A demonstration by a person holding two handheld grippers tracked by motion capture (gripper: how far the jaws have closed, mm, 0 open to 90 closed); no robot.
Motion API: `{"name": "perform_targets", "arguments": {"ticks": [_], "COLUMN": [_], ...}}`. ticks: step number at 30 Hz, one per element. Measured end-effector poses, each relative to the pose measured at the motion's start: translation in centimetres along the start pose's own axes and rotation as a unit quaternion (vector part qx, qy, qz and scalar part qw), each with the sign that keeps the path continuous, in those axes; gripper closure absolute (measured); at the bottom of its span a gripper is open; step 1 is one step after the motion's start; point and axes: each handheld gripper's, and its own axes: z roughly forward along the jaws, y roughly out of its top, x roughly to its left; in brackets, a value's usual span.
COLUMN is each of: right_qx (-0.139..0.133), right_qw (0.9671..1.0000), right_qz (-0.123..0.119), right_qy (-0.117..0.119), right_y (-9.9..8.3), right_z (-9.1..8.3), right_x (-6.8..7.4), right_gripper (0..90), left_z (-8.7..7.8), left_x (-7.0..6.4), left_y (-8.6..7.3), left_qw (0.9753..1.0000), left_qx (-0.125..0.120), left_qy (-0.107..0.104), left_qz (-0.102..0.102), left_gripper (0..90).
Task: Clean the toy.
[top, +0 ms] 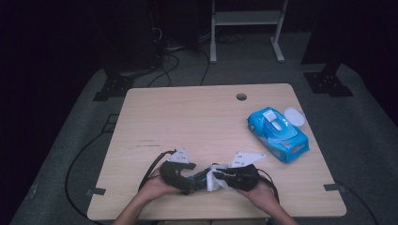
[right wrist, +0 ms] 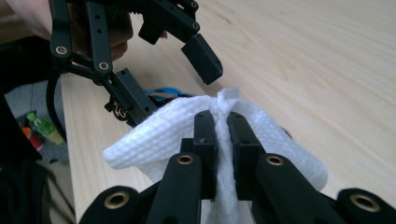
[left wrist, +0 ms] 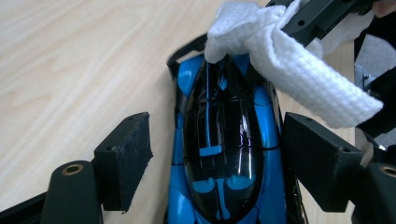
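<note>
Centrally, a blue and black toy car [left wrist: 224,154] lies on the wooden table [top: 187,122] near its front edge, between the person's two hands. The left gripper [left wrist: 217,161] has its jaws spread, one pad on each side of the car's body; whether the pads actually touch the car cannot be told. The right gripper [right wrist: 223,135] has its jaws pressed together, pinching a white wet wipe [right wrist: 159,128], which drapes onto one end of the car's glossy black canopy. Judging from this, the car could slide or twist under the wiping, since the left jaws look loose around it, and the wipe could slip out of its narrow pinch if dragged hard. Farther off, toward the table's right side, a blue wet wipe pack [top: 278,134] lies with its lid open.
</note>
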Motion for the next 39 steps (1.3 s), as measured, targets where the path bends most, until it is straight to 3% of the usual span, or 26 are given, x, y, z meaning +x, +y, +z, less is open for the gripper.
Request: {"name": "perform_targets", "arguments": {"ticks": [6,9,13,20,23,31,34,39], "right_qx": [0.023,0.038,0.039,-0.003,-0.030,-0.035,-0.034,-0.033], "right_qw": [0.9996,0.9989,0.9989,0.9998,0.9991,0.9980,0.9981,0.9981], "right_qz": [-0.014,-0.020,-0.020,0.008,0.025,0.044,0.042,0.040], "right_qy": [-0.008,-0.017,-0.017,-0.015,-0.019,-0.029,-0.031,-0.033], "right_y": [-0.9,-1.3,-1.8,-1.5,-1.6,-2.9,-3.0,-3.1], "right_z": [-0.1,0.3,0.3,-2.2,-4.1,-5.2,-5.1,-5.0], "right_x": [0.4,0.3,0.3,-0.3,-0.7,-1.5,-1.4,-1.3], "right_gripper": [83.0,82.8,82.7,82.7,82.6,82.4,82.3,82.3], "left_z": [1.4,2.4,2.7,2.9,3.1,3.6,3.5,2.9], "left_x": [-1.0,-1.6,-1.6,-1.6,-1.7,-1.9,-2.1,-2.1], "left_y": [-0.1,-0.5,-0.8,-0.4,-0.3,-0.1,-0.2,-0.4], "left_qw": [0.9990,0.9961,0.9964,0.9954,0.9947,0.9932,0.9931,0.9928], "left_qx": [0.035,0.070,0.068,0.076,0.081,0.084,0.082,0.089], "left_qy": [0.007,0.019,0.020,0.028,0.032,0.045,0.039,0.036], "left_qz": [0.027,0.051,0.046,0.051,0.054,0.068,0.074,0.072], "left_gripper": [22.7,22.4,22.5,19.1,18.5,18.5,24.4,25.1]}}
